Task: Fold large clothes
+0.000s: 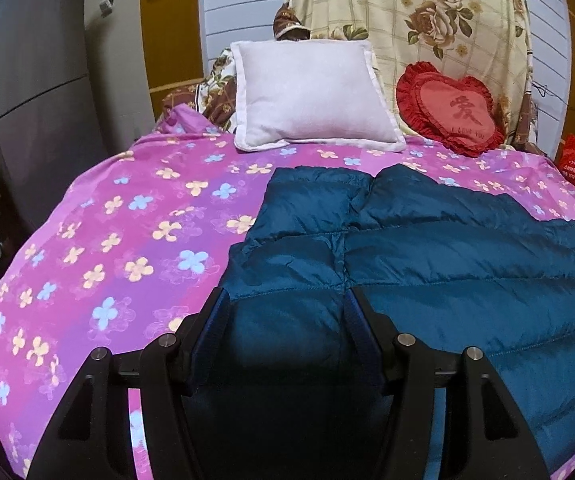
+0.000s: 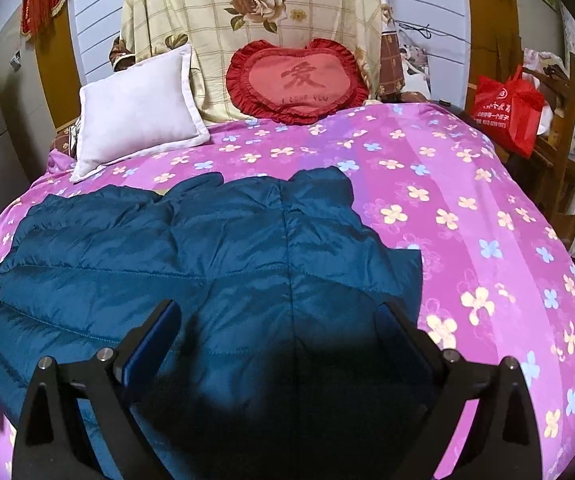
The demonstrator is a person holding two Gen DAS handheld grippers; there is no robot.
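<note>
The blue jacket (image 1: 427,260) lies flat on the pink sheet (image 1: 127,240), directly under and ahead of both tongs. The left tongs (image 1: 285,300) stand open over its left edge, gripping nothing. The right tongs (image 2: 279,312) gape wider above its right half, also empty. Beyond them sit a white pillow (image 1: 311,96) and a red heart cushion (image 2: 299,80).

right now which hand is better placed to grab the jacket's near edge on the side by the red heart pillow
Right. The right gripper hovers open over that half of the blue jacket; the left gripper sits at the jacket's opposite edge.
</note>
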